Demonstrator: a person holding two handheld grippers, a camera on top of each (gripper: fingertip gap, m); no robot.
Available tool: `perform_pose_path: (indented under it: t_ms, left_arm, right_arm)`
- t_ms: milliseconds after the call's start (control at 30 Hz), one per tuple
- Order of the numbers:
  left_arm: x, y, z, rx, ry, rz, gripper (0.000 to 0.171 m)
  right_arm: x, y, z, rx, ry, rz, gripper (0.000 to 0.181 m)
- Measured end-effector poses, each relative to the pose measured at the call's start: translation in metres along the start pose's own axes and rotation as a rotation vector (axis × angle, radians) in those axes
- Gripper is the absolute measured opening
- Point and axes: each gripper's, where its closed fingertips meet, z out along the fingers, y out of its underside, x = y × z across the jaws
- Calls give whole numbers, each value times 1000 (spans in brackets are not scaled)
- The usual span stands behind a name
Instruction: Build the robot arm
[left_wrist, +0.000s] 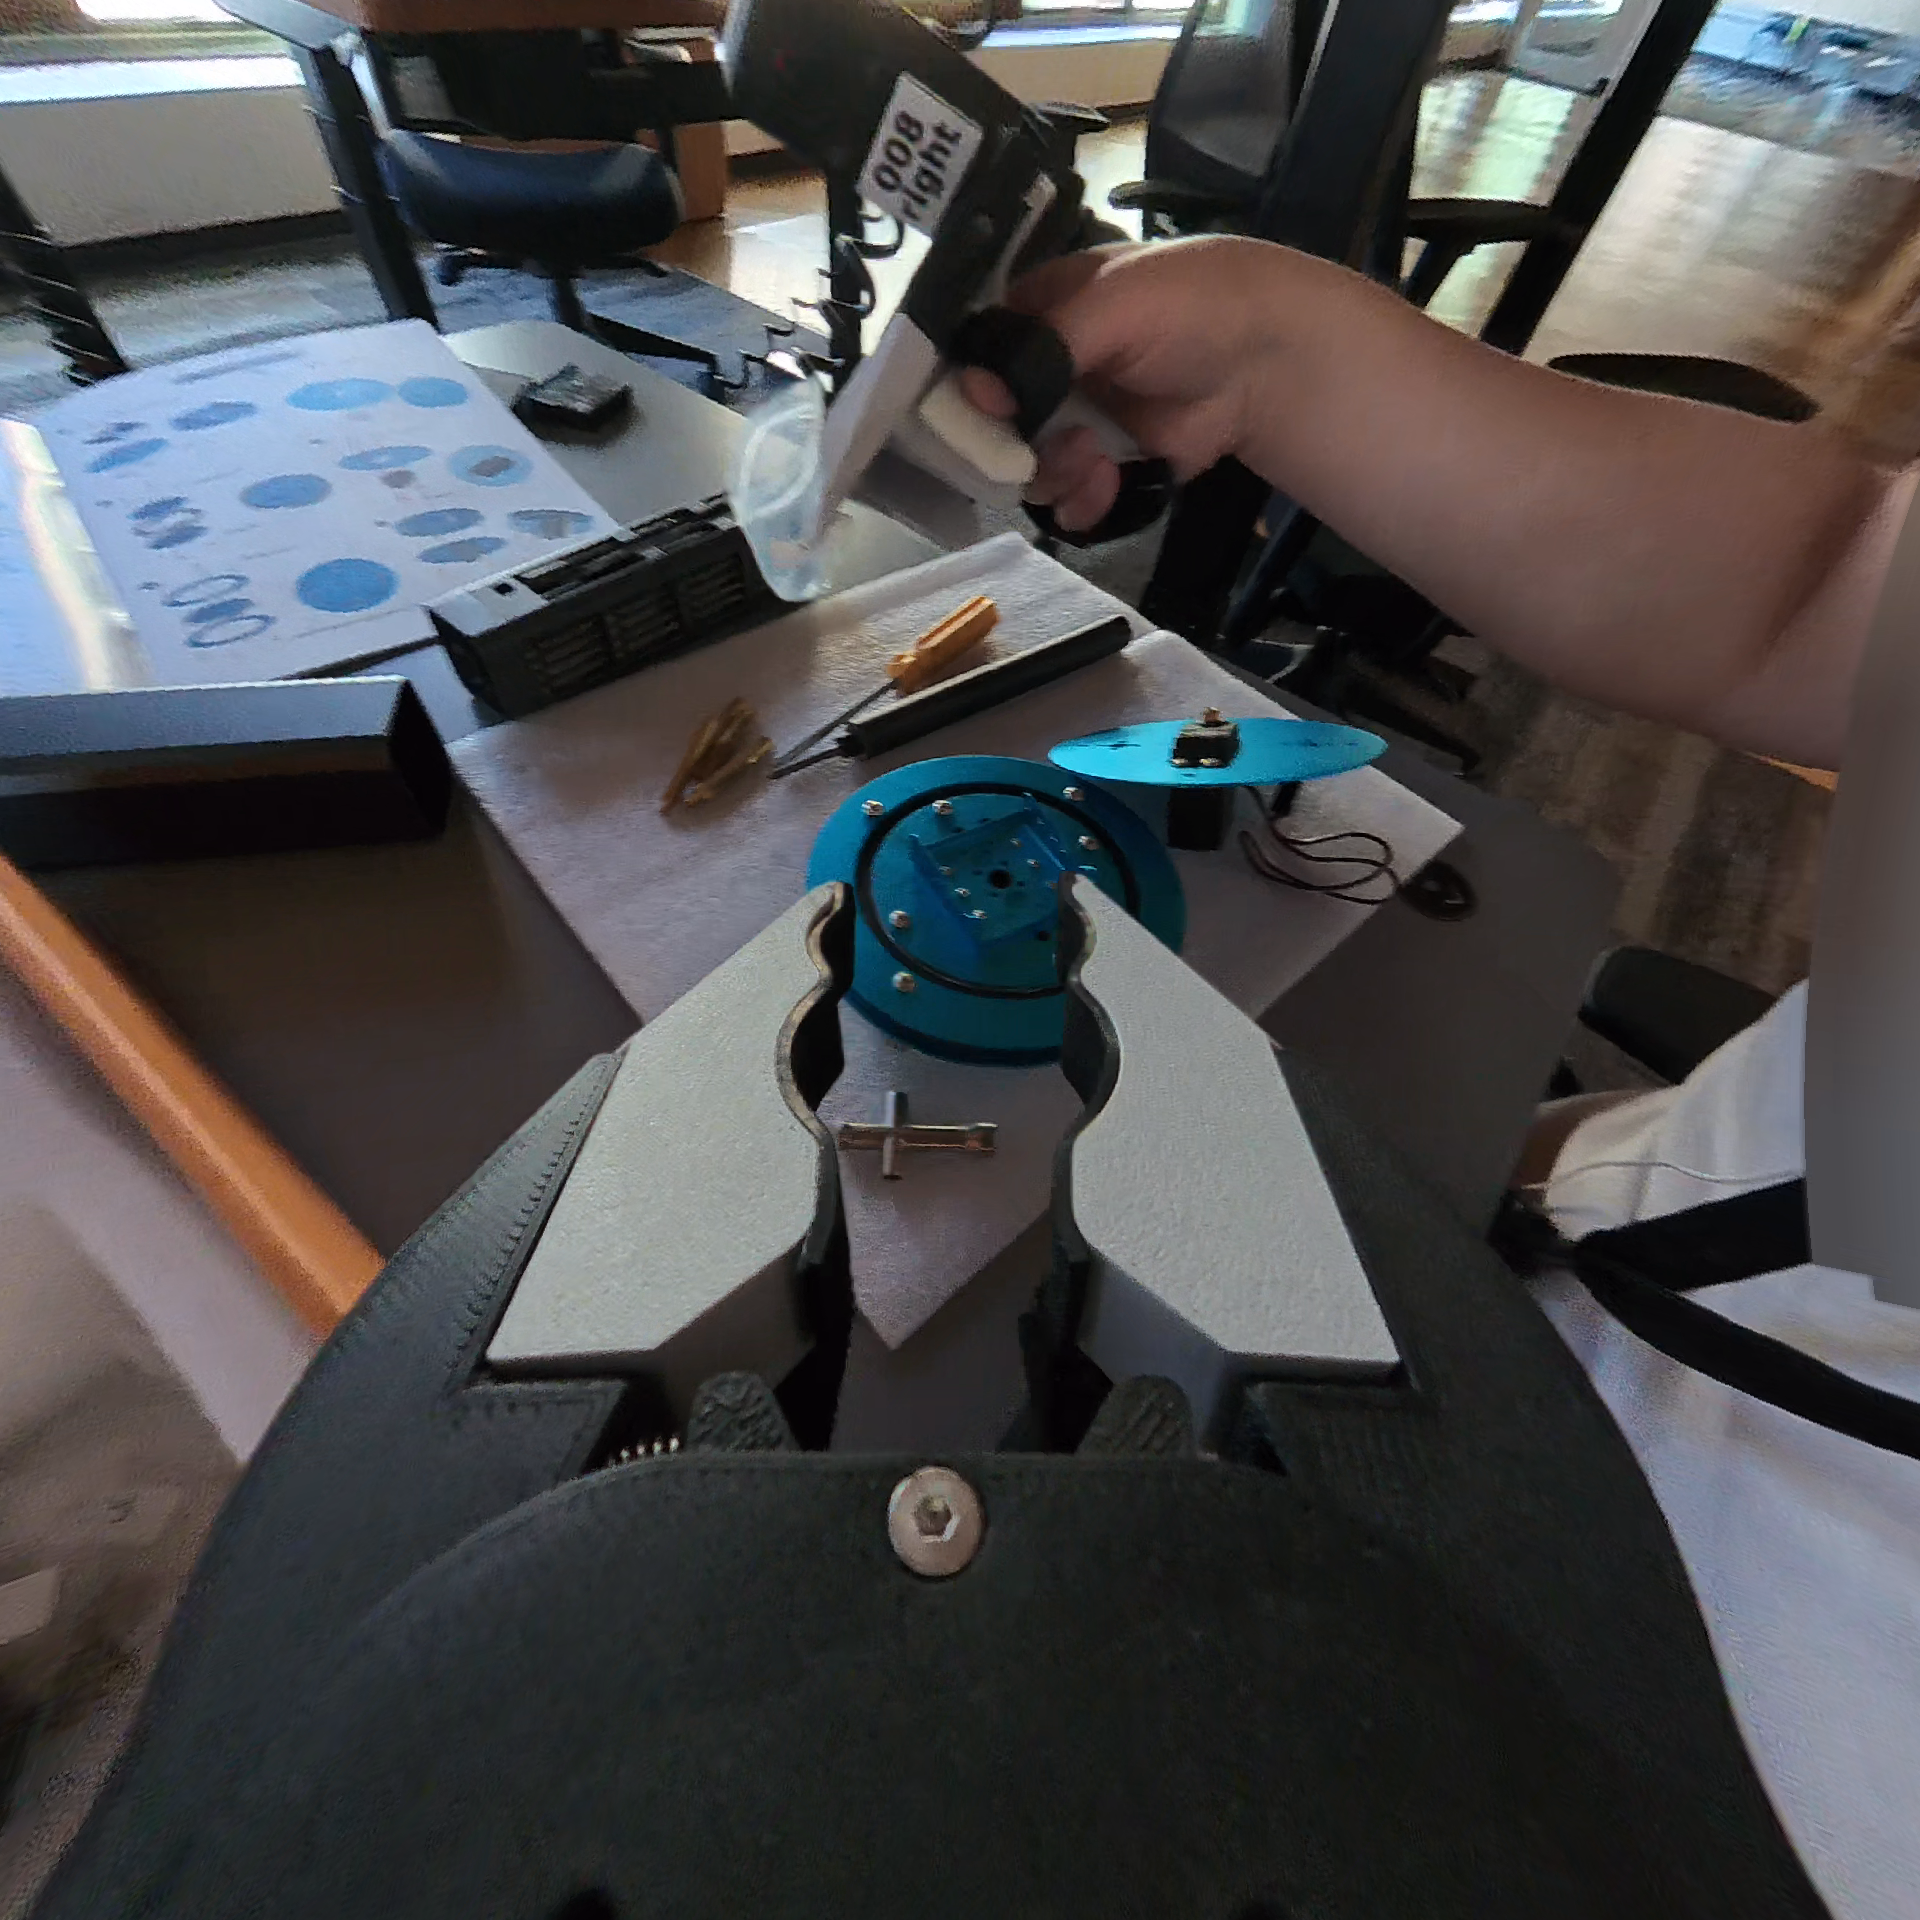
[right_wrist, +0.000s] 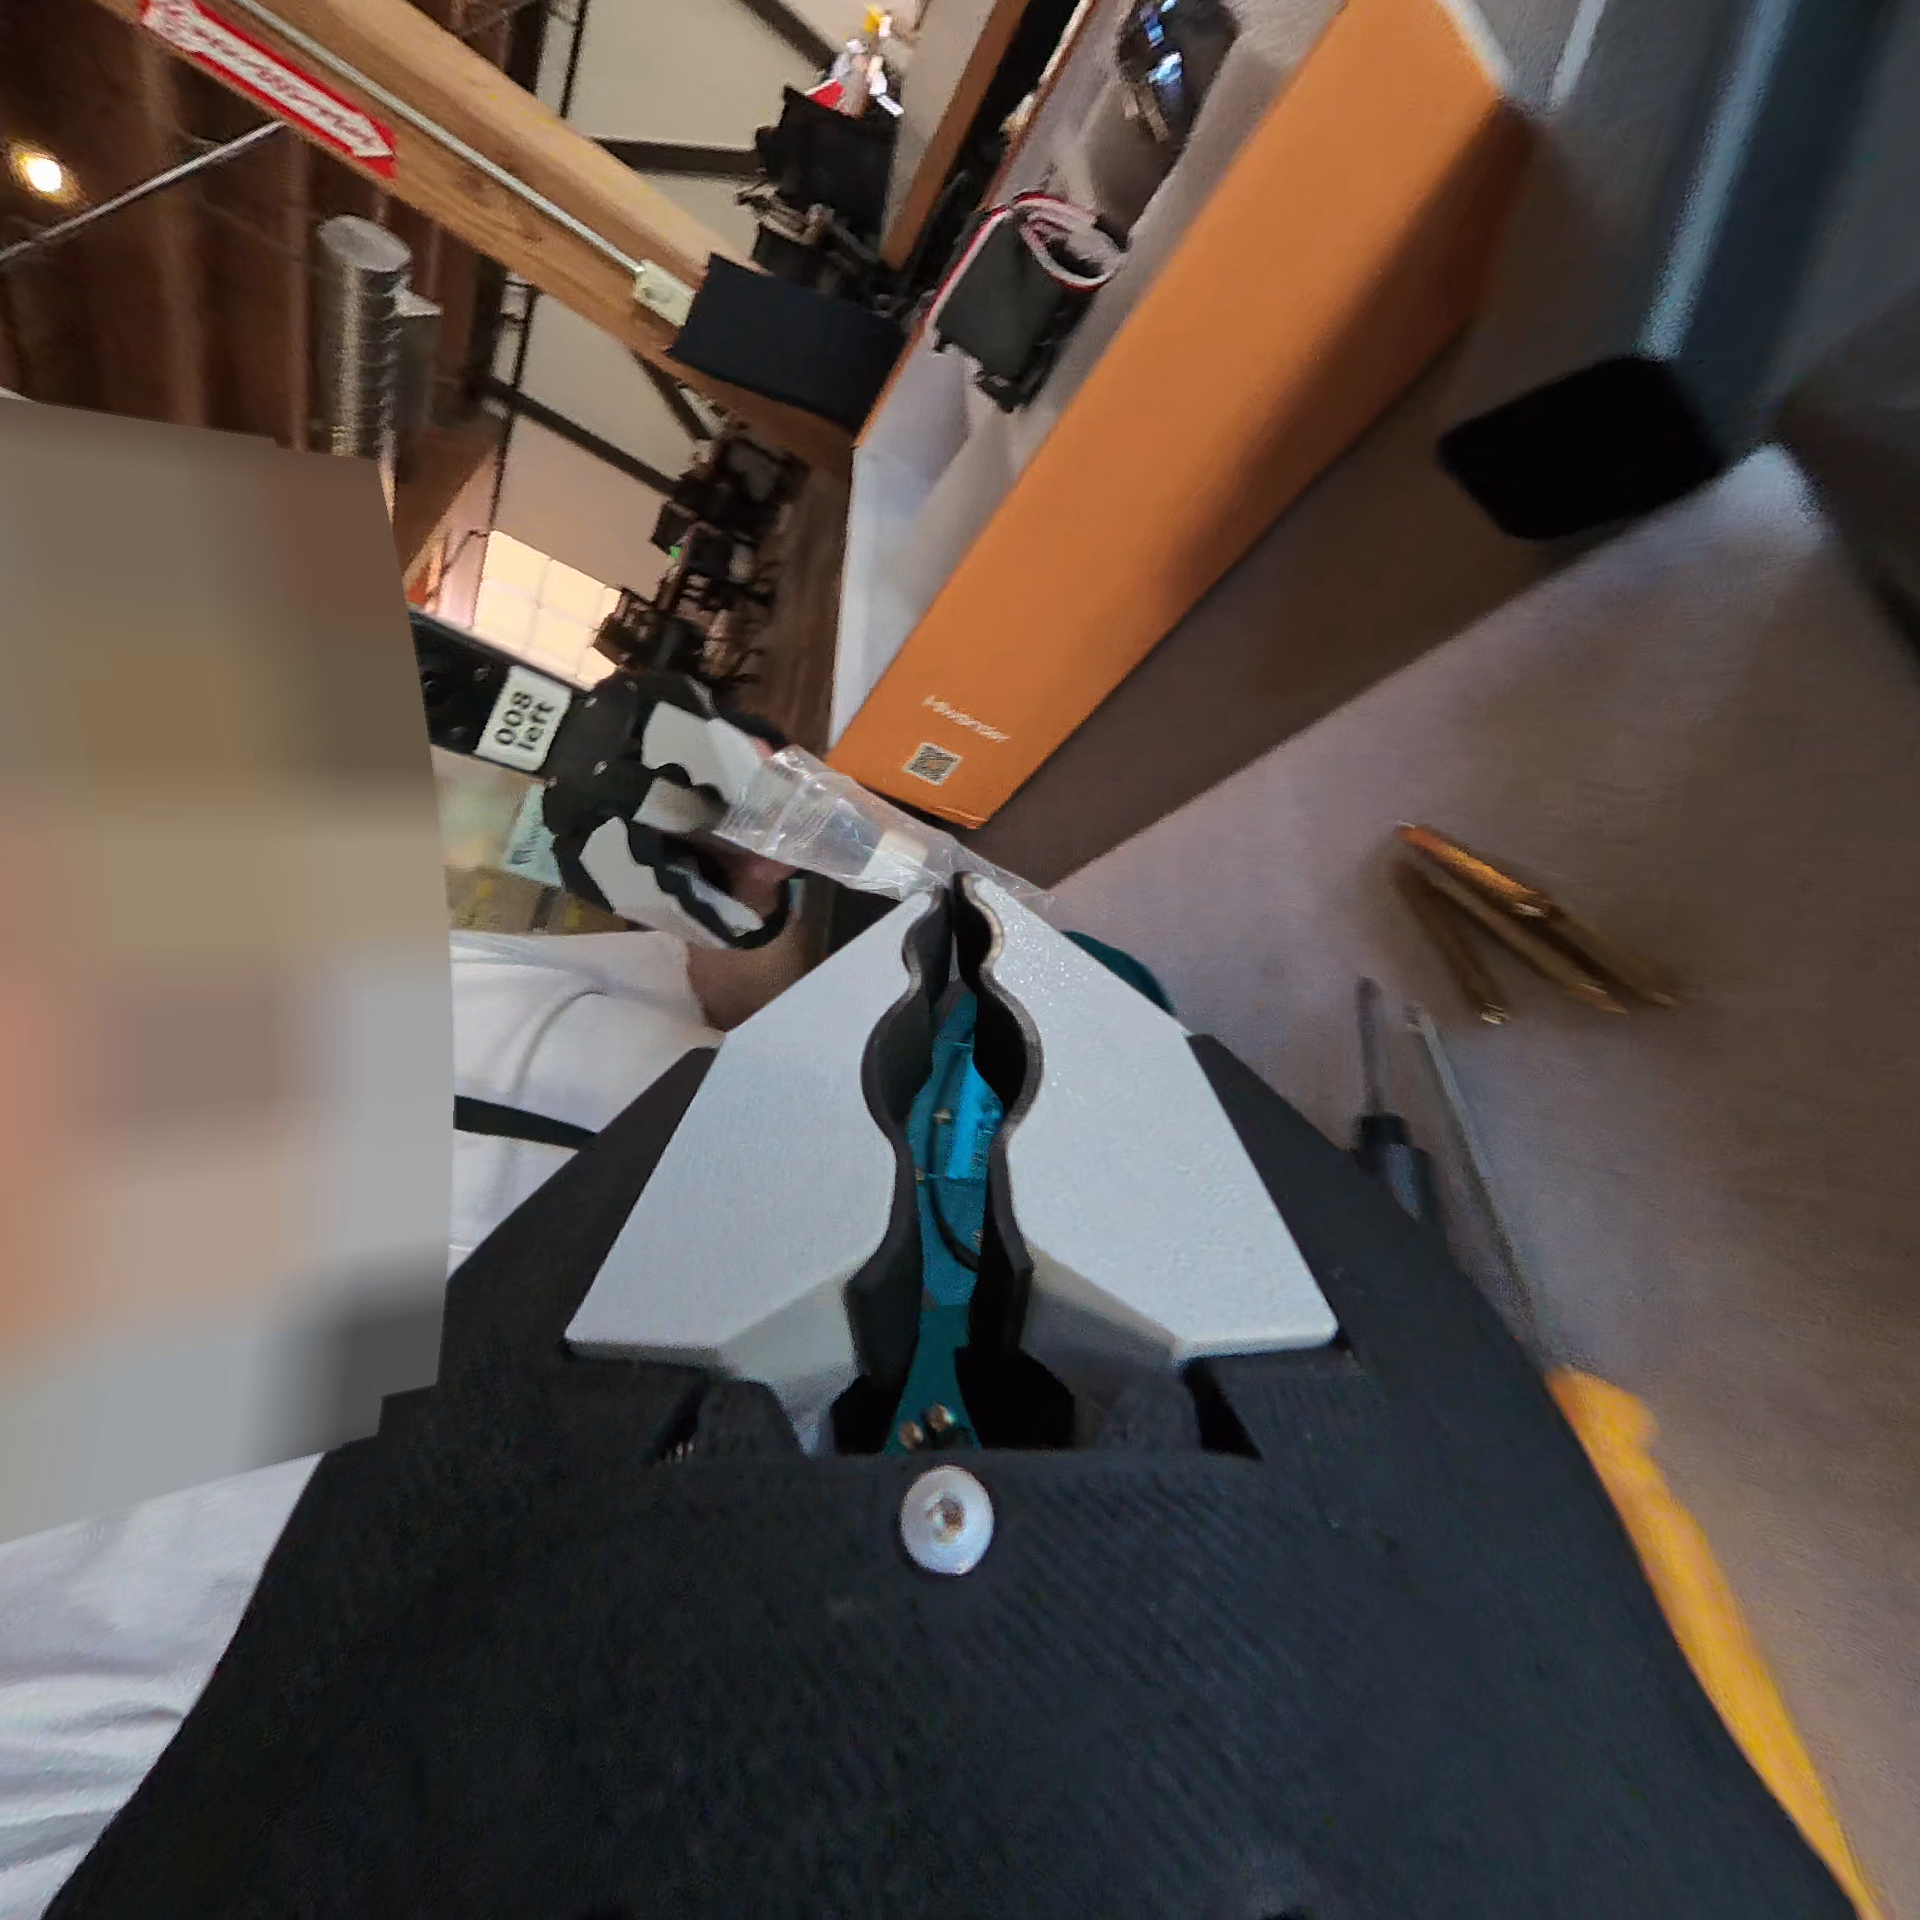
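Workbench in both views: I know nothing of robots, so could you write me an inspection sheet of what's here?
Surface: grey felt mat on a dark table.
Job's things: blue round disc; thin blue plate on a black motor; cross-shaped metal key.
Clutter: brass standoffs, orange-handled screwdriver, black-handled screwdriver, black bit case, printed sheet, orange box.
Grippers: left gripper open, above the key; right gripper shut on a clear plastic bag.
Cables: thin black wires by the motor.
Surroundings: office chairs, wooden beams.
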Motion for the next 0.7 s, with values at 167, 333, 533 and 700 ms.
perform_pose_path:
  t_ms: [167,333,533,700]
  left_arm:
    - [-8,-33,8,45,9,45,36]
    - [5,-60,16,98,157,28,33]
    - [23,-61,16,120,285,-16,5]
    - [24,-65,4,179,381,-226,0]
  right_arm:
    - [-42,10,30,-75,-132,17,0]
    - [-69,28,40,-152,-144,-10,0]
    - [-82,43,38,-175,-118,-107,0]
    - [-84,49,36,-115,49,-570,33]
